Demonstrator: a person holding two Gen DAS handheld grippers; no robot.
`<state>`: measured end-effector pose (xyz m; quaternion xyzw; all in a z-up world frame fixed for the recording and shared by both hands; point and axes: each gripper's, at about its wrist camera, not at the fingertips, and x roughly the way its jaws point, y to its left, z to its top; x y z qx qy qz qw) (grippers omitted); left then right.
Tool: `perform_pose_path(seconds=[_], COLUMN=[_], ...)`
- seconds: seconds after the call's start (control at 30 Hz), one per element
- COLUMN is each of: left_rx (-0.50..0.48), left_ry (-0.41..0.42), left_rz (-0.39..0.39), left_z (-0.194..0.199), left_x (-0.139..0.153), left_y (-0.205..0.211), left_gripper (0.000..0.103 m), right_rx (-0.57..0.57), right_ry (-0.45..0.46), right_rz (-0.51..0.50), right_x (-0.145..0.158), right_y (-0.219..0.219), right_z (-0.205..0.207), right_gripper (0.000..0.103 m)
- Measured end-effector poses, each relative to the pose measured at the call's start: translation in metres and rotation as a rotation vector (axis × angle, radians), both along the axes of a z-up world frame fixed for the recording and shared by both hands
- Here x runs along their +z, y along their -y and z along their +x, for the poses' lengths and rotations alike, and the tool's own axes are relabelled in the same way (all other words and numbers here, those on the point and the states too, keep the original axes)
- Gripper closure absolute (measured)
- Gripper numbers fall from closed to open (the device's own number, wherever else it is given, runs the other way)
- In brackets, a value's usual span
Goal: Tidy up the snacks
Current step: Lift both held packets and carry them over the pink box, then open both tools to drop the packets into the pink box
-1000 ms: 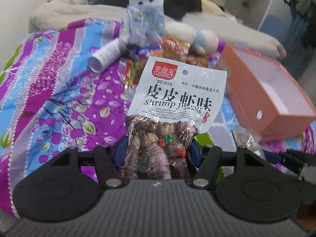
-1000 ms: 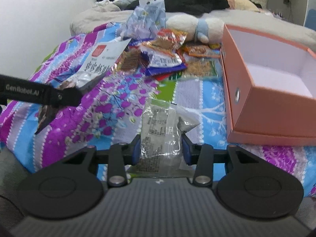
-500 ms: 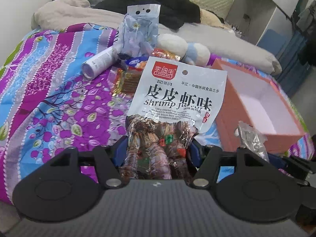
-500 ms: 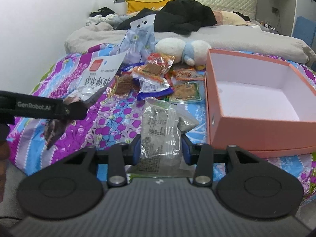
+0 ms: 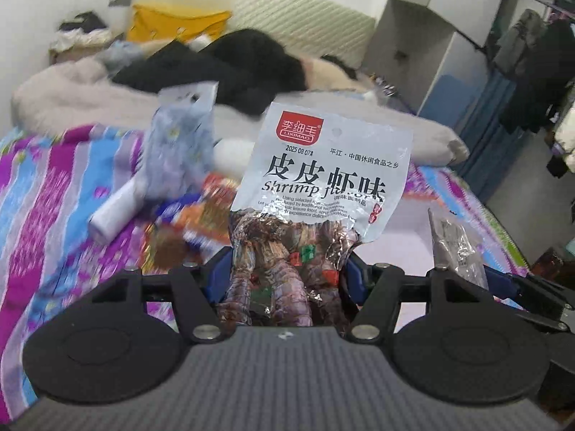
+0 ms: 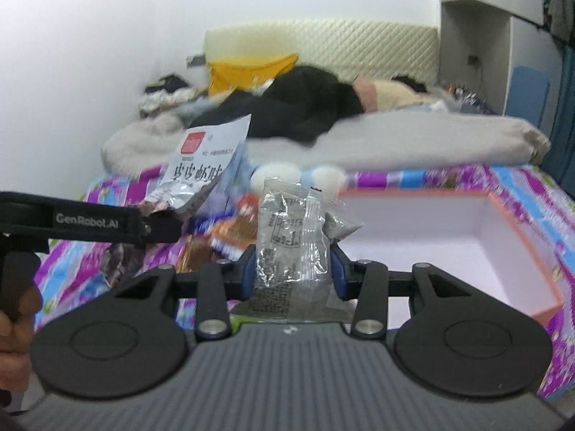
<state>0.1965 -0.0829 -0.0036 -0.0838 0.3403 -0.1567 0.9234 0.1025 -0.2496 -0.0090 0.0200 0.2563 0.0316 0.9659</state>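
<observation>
I see my left gripper (image 5: pixel 287 276) raised over the bed, jaws clamping the shrimp packet (image 5: pixel 320 186); right gripper (image 6: pixel 293 276) pinches a clear packet (image 6: pixel 291 248) beside the pink box (image 6: pixel 517 251); snack pile (image 6: pixel 219 230) blurred

Shrimp snack packet (image 5: pixel 320 194): glossy crinkled plastic film, white printed upper half, clear lower half. Small sachet (image 6: pixel 291 248): transparent shiny wrinkled film, centre frame. Left gripper (image 5: pixel 287 276) and right gripper (image 6: pixel 293 273): matt black plastic, bright metal pivot pins. Bedspread (image 5: pixel 54 194): printed cloth. Orange box (image 6: pixel 467 237), right: matt card, white inside.
</observation>
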Motion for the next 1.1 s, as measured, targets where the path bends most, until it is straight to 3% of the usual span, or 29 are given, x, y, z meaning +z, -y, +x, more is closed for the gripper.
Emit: perform_pose_path(seconds=[0.2,0.4,0.9,1.1], left_rx=[-0.062,-0.133,-0.282,-0.304], left_ry=[0.037,0.012,-0.164,-0.233], left_rz=[-0.018,0.005,0.133,0.161], left_z=[0.027,0.058,0.139,0.162], left_x=[0.028,0.022,-0.073,-0.1], left_y=[0.043,0.096,0.227,0.256], left_gripper=[0.035,0.035,0.035,0.035], right_rx=[-0.048,-0.115,-0.249,-0.262], right_ry=[0.052,0.039,-0.21,-0.289], right_rz=[-0.014,-0.023,0.04,0.066], right_x=[0.02,0.01,-0.087,-0.121], right_y=[0.029,0.065,0.159,0.178], right_z=[0.016,0.034,0.087,0.104], right_gripper=[0.058,0.058,0.058,0.058])
